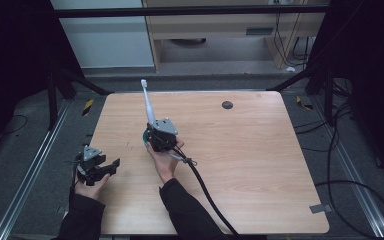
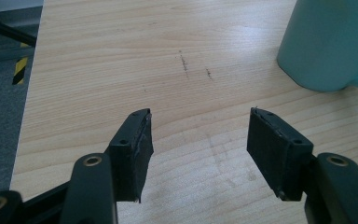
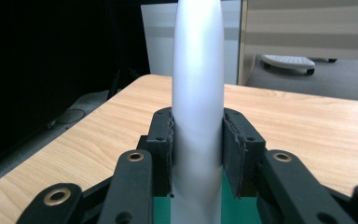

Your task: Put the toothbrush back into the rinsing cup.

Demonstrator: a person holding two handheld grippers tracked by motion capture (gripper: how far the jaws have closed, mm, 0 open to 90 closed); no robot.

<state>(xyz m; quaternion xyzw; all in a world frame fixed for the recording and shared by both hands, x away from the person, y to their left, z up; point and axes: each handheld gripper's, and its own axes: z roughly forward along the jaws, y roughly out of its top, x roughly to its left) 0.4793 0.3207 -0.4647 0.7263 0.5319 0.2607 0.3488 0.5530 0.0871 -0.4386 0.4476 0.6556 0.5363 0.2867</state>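
Observation:
My right gripper (image 1: 153, 130) is shut on the handle of a white electric toothbrush (image 1: 148, 102), which stands nearly upright with its brush head leaning up and away. In the right gripper view the toothbrush handle (image 3: 198, 88) rises between the pads of that right gripper (image 3: 198, 151), with a teal surface (image 3: 235, 211) just below them. A teal cup (image 1: 144, 140) peeks out from under the right gripper, and its side (image 2: 328, 42) is at the upper right of the left gripper view. My left gripper (image 1: 112, 165) rests at the table's left edge, and this left gripper (image 2: 199, 144) is open and holds nothing.
The wooden table (image 1: 250, 150) has a small dark round mark (image 1: 227, 105) near its far edge and a grey tape strip (image 1: 320, 208) at the front right corner. A thick black cable (image 1: 205, 190) trails from the right gripper. Metal frame rails and floor cables surround the table.

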